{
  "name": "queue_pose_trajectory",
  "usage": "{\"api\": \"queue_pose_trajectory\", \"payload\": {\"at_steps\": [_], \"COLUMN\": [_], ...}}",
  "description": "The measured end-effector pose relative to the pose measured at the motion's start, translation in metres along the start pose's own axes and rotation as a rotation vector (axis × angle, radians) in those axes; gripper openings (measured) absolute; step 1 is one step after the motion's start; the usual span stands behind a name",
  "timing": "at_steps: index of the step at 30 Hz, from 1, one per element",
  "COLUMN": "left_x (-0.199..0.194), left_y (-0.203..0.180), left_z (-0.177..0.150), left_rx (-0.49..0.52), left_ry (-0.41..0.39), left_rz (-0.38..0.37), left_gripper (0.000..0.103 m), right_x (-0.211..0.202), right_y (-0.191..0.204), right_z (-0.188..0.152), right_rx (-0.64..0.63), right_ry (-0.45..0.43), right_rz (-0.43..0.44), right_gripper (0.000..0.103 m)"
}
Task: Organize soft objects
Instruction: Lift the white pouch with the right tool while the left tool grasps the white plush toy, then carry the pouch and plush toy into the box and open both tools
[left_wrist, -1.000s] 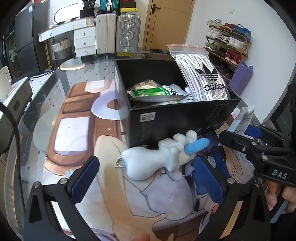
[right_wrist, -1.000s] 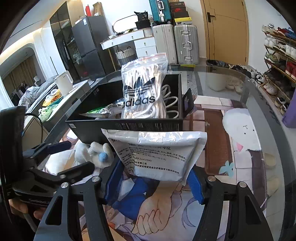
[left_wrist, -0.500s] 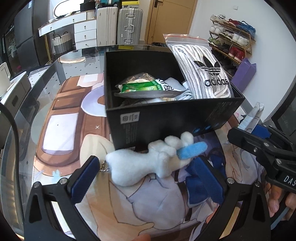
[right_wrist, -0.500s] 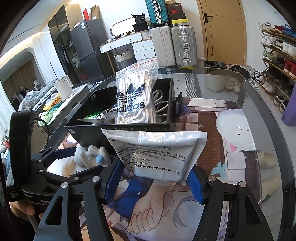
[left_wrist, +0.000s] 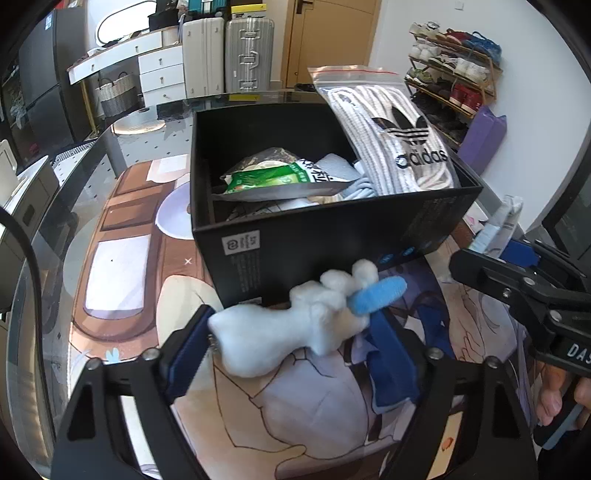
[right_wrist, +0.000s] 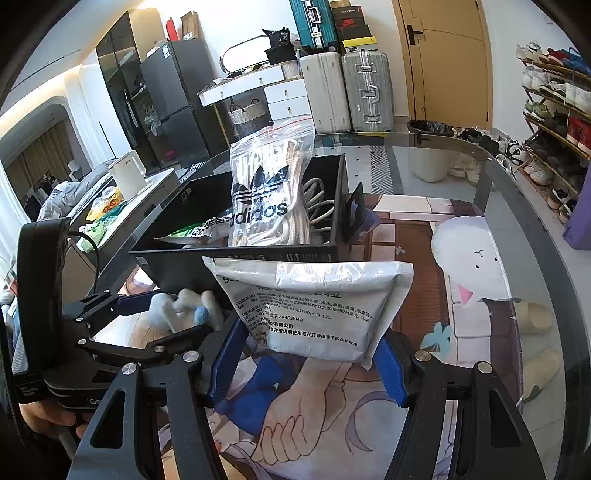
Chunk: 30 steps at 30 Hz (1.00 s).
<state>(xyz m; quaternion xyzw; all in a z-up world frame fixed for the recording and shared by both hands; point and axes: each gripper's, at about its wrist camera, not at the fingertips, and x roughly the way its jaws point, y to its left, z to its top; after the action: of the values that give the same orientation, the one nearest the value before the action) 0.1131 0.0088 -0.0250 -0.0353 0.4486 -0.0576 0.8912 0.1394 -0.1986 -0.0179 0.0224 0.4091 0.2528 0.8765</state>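
The left claw (left_wrist: 291, 339) pinches a light, squashy white plush toy (left_wrist: 295, 325) by its body just before the black box (left_wrist: 332, 236), while the right claw (right_wrist: 310, 354) grips a limp foil pouch (right_wrist: 314, 302) by its lower edge.

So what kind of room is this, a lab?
Probably a lived-in home, near the entrance: a shoe rack along the wall, suitcases by a wooden door, and a fridge.
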Motion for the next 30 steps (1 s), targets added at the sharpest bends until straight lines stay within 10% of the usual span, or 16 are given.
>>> {"api": "queue_pose_trajectory", "payload": {"at_steps": [13, 30], "left_x": [-0.011, -0.039], "left_y": [0.003, 0.005], "left_z": [-0.008, -0.018], "left_rx": [0.025, 0.031], "left_ry": [-0.018, -0.066], "left_rz": [-0.043, -0.093], "left_gripper": [0.059, 0.054], "right_x": [0.0, -0.012], "right_y": [0.003, 0.009], "right_z": [0.001, 0.003], "right_rx": [-0.008, -0.026], "right_ry": [-0.003, -0.047], "right_rz": [0.004, 0.022], "right_gripper": [0.066, 0.066]}}
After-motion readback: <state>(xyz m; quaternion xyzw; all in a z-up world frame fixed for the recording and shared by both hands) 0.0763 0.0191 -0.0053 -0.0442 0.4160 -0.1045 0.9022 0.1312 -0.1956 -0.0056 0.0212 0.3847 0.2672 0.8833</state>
